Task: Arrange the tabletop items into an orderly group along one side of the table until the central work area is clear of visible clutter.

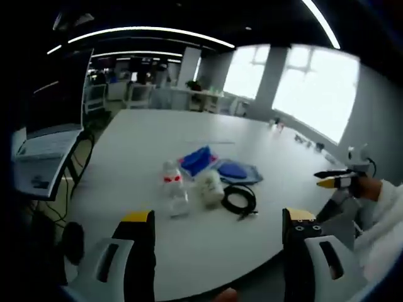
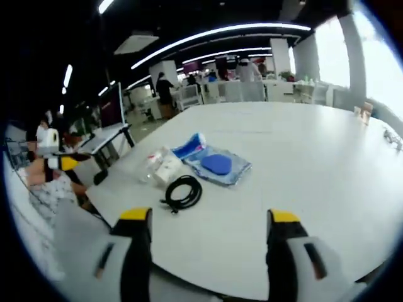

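Observation:
A small cluster lies mid-table. It holds a clear bottle with a red label [image 1: 173,187] [image 2: 151,165], a white roll [image 1: 211,185] [image 2: 167,168], a coiled black cable [image 1: 239,198] [image 2: 184,192], a blue packet [image 1: 196,160] [image 2: 191,146] and a blue pad in a clear bag [image 1: 238,171] [image 2: 218,165]. My left gripper [image 1: 217,236] is open over the near table edge, well short of the cluster. My right gripper [image 2: 209,231] is open too, hovering above the table's edge. Each gripper's yellow tip enters the other view [image 1: 337,181] [image 2: 60,163].
The white table [image 1: 145,138] [image 2: 302,157] is large and rounded. A laptop on a stand [image 1: 53,119] [image 2: 110,110] sits off one side. Small objects [image 1: 277,124] [image 2: 362,112] stand near the far edge. A white sleeve [image 1: 387,214] shows, and people stand in the background [image 2: 164,85].

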